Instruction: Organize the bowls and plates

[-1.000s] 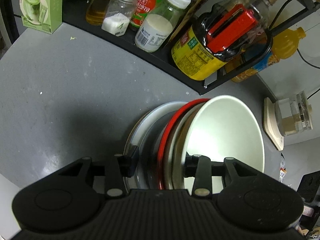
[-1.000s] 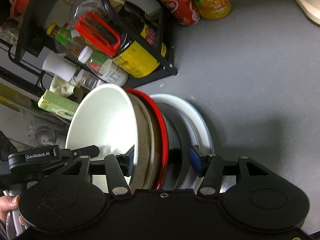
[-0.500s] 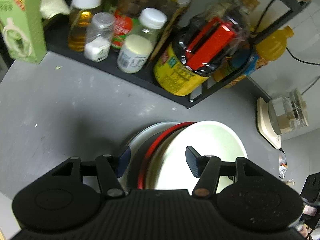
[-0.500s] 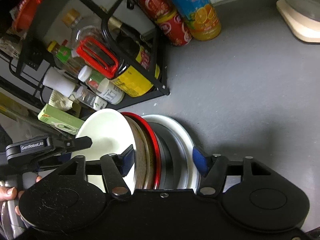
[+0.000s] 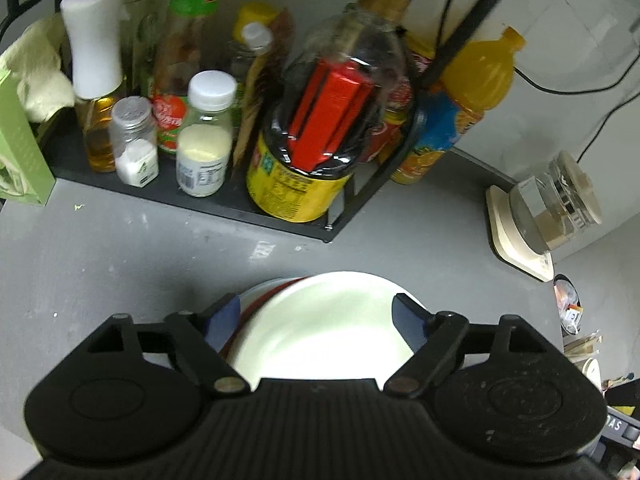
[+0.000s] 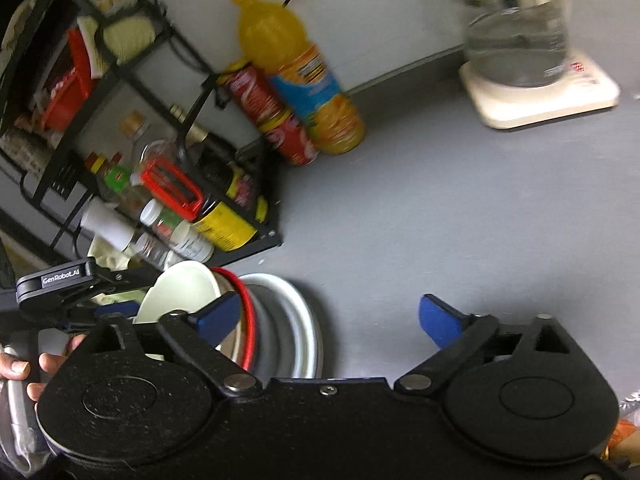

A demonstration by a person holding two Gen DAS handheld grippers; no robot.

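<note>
Item: one stack of dishes (image 5: 320, 320) on the grey bench (image 5: 120, 256), just before the black rack (image 5: 224, 204). We count one white bowl (image 6: 180, 292) uppermost, one red-rimmed plate (image 6: 248, 312) under it, and one white plate (image 6: 304, 320) outermost; further pieces between them we cannot separate.

Left tongs (image 5: 318, 316): blue pads spread wide above the bowl, jaws just been opening, nothing gripped.

Right tongs (image 6: 328, 316): jaws just been opening, now at full spread, empty, one pad over the stack and one over bare bench.

Nearby: one orange drink bottle (image 6: 296, 76), two red cans (image 6: 276, 120), one glass kettle (image 6: 520, 36).
</note>
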